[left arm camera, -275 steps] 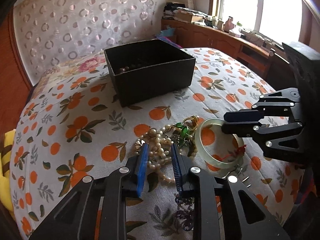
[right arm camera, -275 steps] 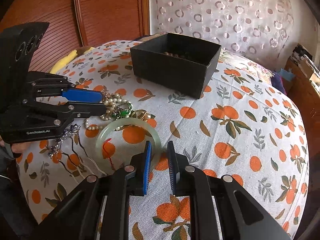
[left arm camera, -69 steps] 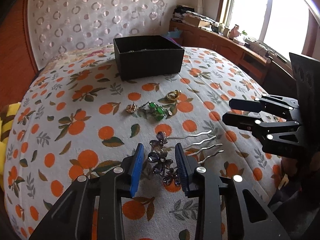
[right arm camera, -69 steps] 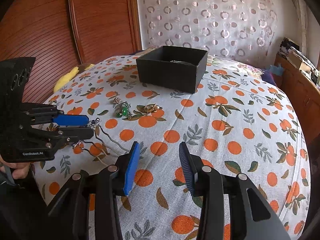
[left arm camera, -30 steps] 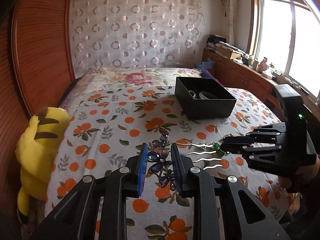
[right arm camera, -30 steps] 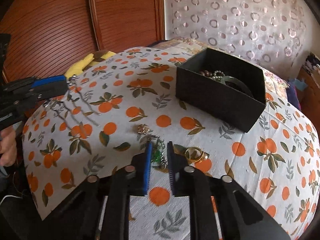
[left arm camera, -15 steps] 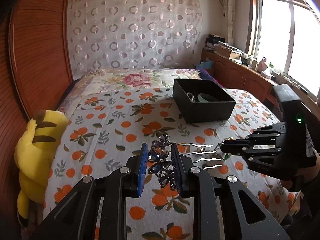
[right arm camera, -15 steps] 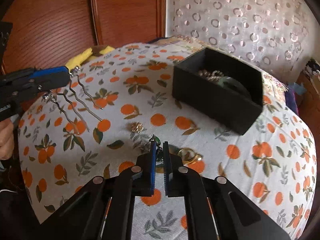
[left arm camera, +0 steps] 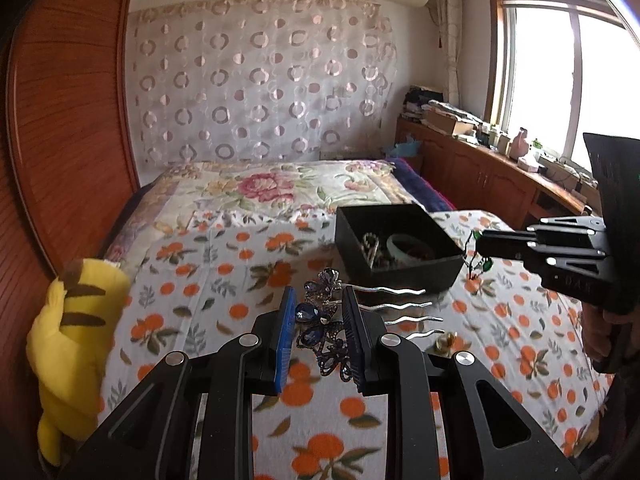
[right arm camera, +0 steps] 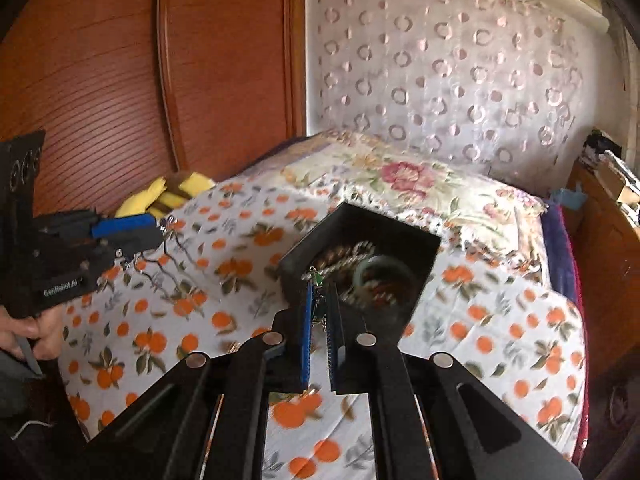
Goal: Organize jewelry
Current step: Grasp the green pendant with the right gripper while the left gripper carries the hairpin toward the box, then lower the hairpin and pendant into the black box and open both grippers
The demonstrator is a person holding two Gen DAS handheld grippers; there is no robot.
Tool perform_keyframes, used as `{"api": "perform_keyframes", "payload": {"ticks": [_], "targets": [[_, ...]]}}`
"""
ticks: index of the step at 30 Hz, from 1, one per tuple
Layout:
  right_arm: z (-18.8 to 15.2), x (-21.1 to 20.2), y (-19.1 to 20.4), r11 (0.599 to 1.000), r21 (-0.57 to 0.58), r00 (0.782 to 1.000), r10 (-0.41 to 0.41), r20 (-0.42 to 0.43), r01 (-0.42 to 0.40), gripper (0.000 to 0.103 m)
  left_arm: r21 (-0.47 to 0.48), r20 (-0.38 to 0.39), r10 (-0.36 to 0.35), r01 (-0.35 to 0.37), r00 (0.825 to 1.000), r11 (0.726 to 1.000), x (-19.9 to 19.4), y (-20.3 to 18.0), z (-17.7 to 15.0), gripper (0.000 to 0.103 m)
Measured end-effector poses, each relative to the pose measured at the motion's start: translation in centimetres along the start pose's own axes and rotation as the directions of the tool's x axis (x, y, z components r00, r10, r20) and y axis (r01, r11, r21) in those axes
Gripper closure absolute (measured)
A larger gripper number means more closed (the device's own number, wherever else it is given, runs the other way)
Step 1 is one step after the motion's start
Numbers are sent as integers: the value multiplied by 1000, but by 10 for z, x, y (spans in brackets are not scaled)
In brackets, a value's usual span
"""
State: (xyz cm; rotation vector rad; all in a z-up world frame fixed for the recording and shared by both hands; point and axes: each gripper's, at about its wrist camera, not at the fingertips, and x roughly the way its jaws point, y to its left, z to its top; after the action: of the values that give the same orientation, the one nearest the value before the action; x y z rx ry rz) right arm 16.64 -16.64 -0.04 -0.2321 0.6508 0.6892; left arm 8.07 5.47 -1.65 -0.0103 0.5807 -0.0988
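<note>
Purple flower hair comb (left arm camera: 320, 322) clamped in left hand-held gripper (left arm camera: 318, 334), held above bed (left arm camera: 240, 264), prongs aimed toward right. Green-stone chain (right arm camera: 317, 294) pinched in right hand-held gripper (right arm camera: 319, 328), hung near black box (right arm camera: 424, 256). Chain best carried fully over box rim before release; comb lowered flat afterwards, prongs kept clear of bangle (left arm camera: 404, 245).

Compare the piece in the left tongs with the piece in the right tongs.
The purple flower hair comb is bulky, with silver wavy prongs sticking out sideways; the green-stone piece is small and dangles. The left tongs stand wider; the right tongs are nearly closed. Both pieces are gripped, lifted off the bedspread.
</note>
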Motion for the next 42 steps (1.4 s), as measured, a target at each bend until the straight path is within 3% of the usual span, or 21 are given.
{"api": "perform_keyframes", "payload": {"ticks": [13, 21, 22, 23, 24, 25, 35, 42], "targets": [[18, 49, -51, 996, 65, 997, -65, -46, 68, 94, 21, 0, 2, -2, 1000, 1000, 34, -14, 22, 81], [14, 71, -54, 994, 71, 992, -75, -102, 82, 94, 24, -10, 5, -5, 1000, 1000, 48, -17, 33, 81], [12, 73, -54, 994, 68, 991, -81, -111, 89, 92, 26, -11, 6, -6, 1000, 1000, 50, -18, 34, 81], [12, 74, -54, 993, 63, 989, -89, -115, 97, 81, 27, -11, 8, -8, 1000, 1000, 52, -19, 36, 81], [11, 74, -54, 993, 55, 988, -100, -116, 107, 69, 28, -12, 10, -9, 1000, 1000, 54, -20, 36, 81], [10, 74, -54, 992, 48, 987, -113, -114, 119, 68, 27, -12, 9, -9, 1000, 1000, 54, -20, 36, 81], [-5, 49, -70, 989, 89, 991, -110, -80, 117, 68, 50, -15, 7, -6, 1000, 999, 74, -36, 56, 81], [-17, 32, -75, 987, 112, 992, -111, -58, 117, 68, 79, -47, 21, -18, 999, 997, 109, -52, 69, 81]]}}
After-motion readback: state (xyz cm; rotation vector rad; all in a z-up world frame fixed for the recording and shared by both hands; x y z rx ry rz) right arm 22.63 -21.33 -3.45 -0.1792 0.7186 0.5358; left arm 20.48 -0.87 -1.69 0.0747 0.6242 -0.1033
